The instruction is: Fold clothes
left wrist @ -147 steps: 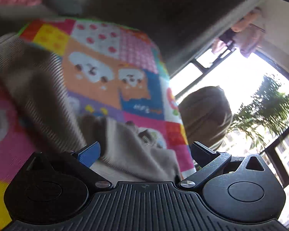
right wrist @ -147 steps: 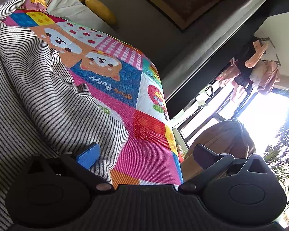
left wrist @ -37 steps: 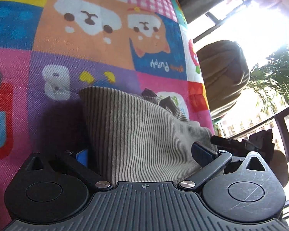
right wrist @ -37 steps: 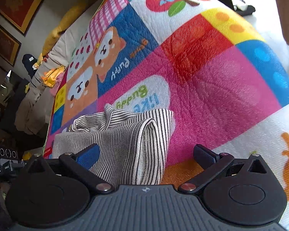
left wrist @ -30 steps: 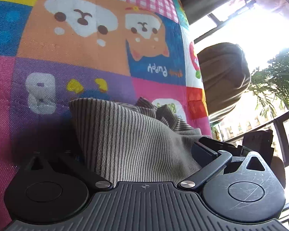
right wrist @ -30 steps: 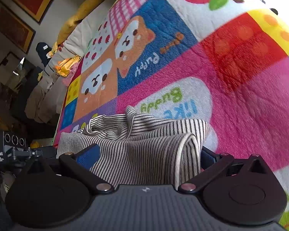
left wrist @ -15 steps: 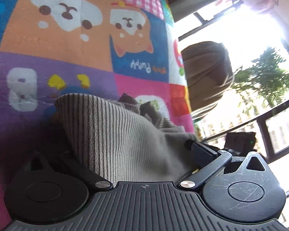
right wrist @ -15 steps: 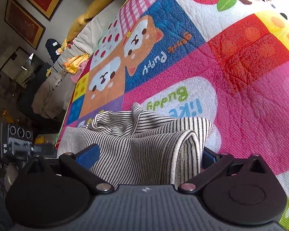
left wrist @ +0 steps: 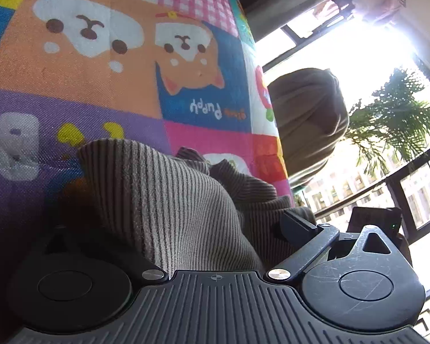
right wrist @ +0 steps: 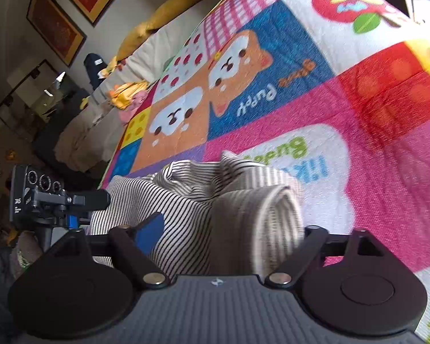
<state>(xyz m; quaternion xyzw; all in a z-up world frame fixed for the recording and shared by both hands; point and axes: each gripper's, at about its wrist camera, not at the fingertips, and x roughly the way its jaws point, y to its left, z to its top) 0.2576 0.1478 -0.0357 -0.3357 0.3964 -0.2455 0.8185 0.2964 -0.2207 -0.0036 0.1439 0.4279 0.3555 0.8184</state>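
A black-and-white striped garment [right wrist: 203, 209] lies folded into a thick bundle on a colourful patchwork quilt [right wrist: 372, 132]. In the right wrist view my right gripper [right wrist: 232, 229] straddles the bundle's rolled end. Its jaws are closing, and the blue pad [right wrist: 150, 228] and the far finger both bear on the cloth. In the left wrist view the same garment [left wrist: 169, 200] fills my left gripper [left wrist: 186, 220]. Those jaws stand wide and are closing. The right finger [left wrist: 296, 222] is at the cloth's edge, and the left finger is buried under the fold.
The quilt covers a bed. Yellow pillows [right wrist: 154, 28] and loose clothes [right wrist: 129, 94] lie at its far end under framed pictures. A brown rounded seat [left wrist: 306, 120], a bright window and a plant [left wrist: 395, 126] stand past the bed's side. My left gripper's body [right wrist: 37, 197] shows beside the garment.
The right jaws have narrowed onto the bundle, squeezing its rolled end taller. The left jaws have come in slightly. Both views stay on the same spot of the quilt.
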